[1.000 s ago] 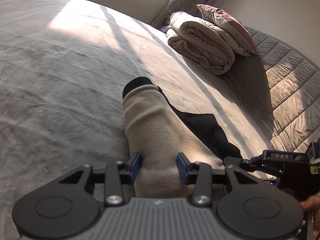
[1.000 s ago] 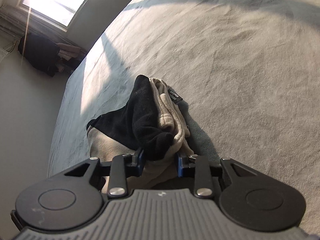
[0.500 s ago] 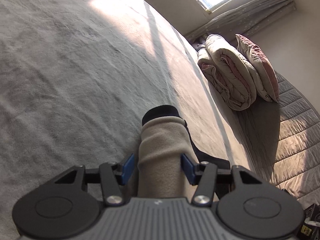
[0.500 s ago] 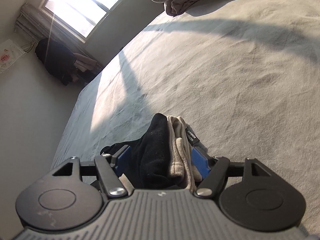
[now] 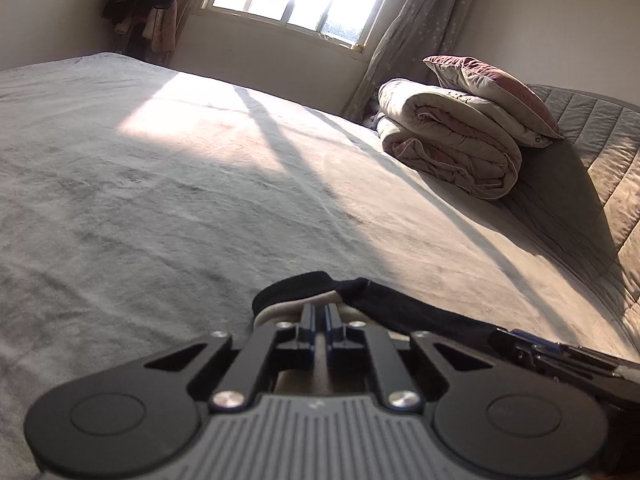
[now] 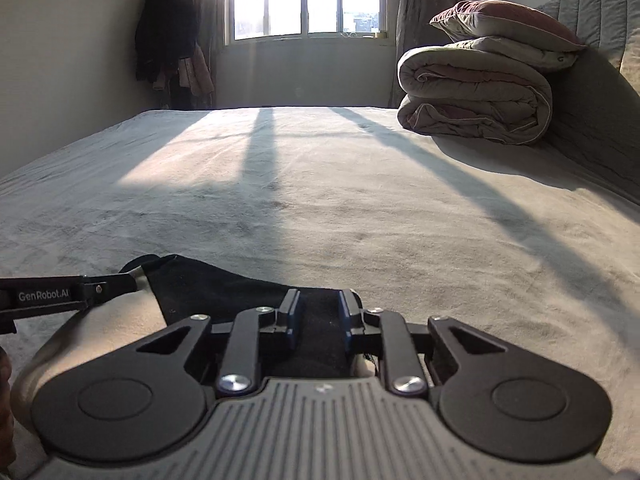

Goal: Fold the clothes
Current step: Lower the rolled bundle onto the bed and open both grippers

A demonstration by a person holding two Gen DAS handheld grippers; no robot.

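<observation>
Left gripper [image 5: 320, 318] clamped on beige-and-black garment [image 5: 384, 308], right gripper [image 6: 319, 312] closing on its black fold, grey bed [image 6: 360, 184]

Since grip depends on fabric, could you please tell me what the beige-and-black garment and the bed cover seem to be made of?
Beige-and-black garment: seemingly fleece, matte, with a soft napped face and thick edges. Bed cover: probably plush velour-like fabric, its short pile showing brushed light and dark streaks.

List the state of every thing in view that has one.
left tool: shut on the garment's beige cloth
right tool: closing, black cloth between its fingers
garment: flat on the bed
quilt: rolled up
pillow: on the quilt
curtain: drawn aside
</observation>
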